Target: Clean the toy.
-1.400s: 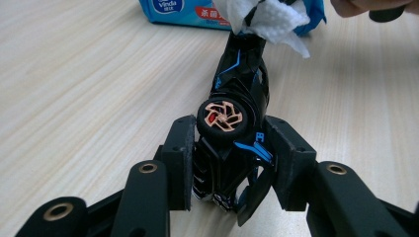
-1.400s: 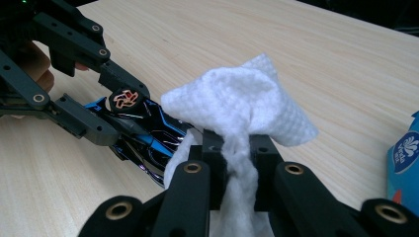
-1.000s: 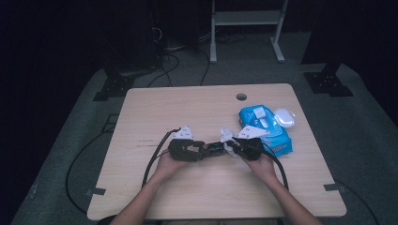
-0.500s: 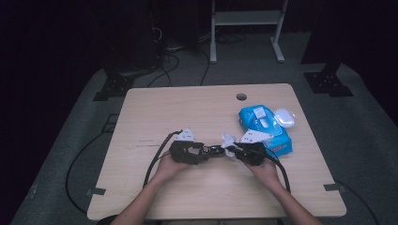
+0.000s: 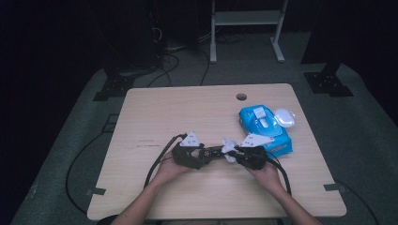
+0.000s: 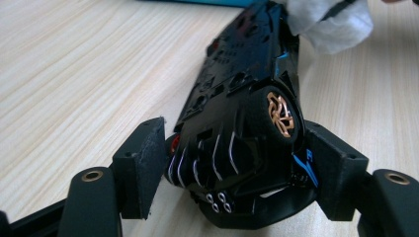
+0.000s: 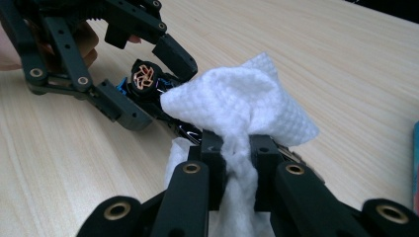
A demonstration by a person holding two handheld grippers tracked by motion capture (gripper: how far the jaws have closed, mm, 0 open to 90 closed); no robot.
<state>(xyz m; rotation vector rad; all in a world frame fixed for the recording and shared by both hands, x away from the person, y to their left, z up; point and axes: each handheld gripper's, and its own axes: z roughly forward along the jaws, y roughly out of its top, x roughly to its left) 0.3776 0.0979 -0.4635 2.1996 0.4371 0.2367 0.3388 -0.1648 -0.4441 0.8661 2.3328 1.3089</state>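
Forearms enter from the near table edge, each hand on a gripper at mid-table. Left gripper [image 6: 237, 163]: its jaws have just been opening, and in the left gripper view the black toy car [image 6: 242, 123] lies on its side between them, one pad standing clear of the bodywork, the other close against the wheel end; contact there cannot be confirmed. Right gripper [image 7: 236, 148]: jaws pressed together on a bunched white wipe [image 7: 242, 103], which rests against the car's far end. Judgement: the grip on the car is being released, so wiping pressure now meets less support and the car could shift on the table [image 5: 187, 108]. Beyond the grippers, toward the right, lies a blue wipe pack [image 5: 263, 124] with its white lid [image 5: 284, 117] open beside it, apart from the work.
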